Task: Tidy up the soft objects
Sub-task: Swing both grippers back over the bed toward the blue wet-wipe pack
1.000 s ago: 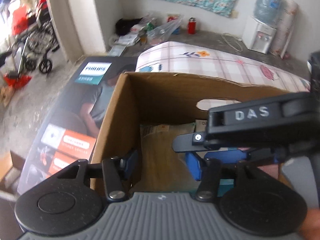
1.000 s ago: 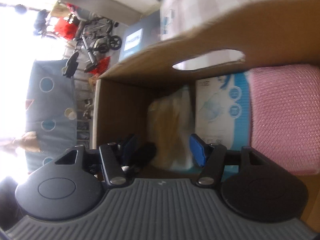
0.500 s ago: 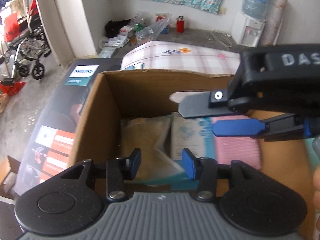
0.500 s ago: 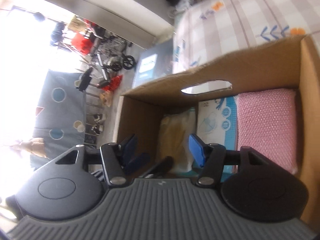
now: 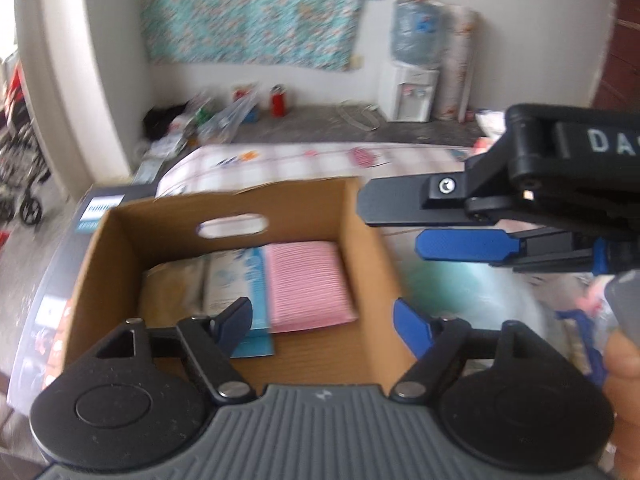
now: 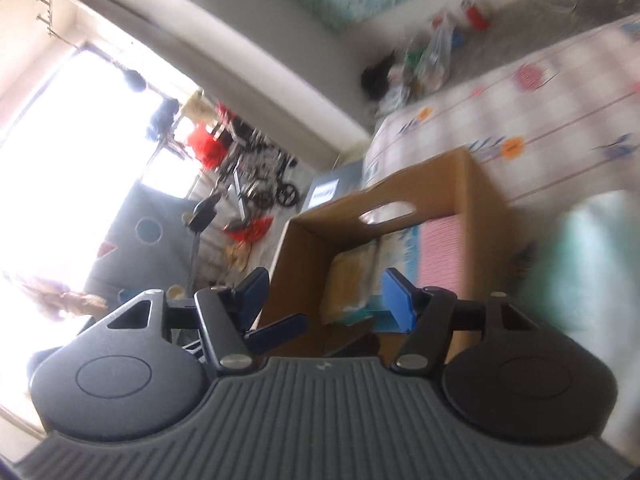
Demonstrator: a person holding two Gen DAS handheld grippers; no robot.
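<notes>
Left wrist view: cardboard box [image 5: 372,248] recorded holding tan packet [image 5: 172,292], blue-white pack [image 5: 236,284] and pink pack [image 5: 306,284], side by side. Left gripper [image 5: 322,320] and right gripper [image 6: 324,292] noted with jaws wide, empty. Step judged between placements; blurred pale-green soft item [image 5: 472,300], right of box, judged next to be grasped.

Pale green soft object [image 5: 460,280] beside cardboard box [image 5: 372,240], blurred beyond identifying.

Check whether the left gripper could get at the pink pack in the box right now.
Probably yes: the left gripper is open and empty, above the open-topped cardboard box, with the pink pack exposed straight ahead, nothing covering it.
</notes>
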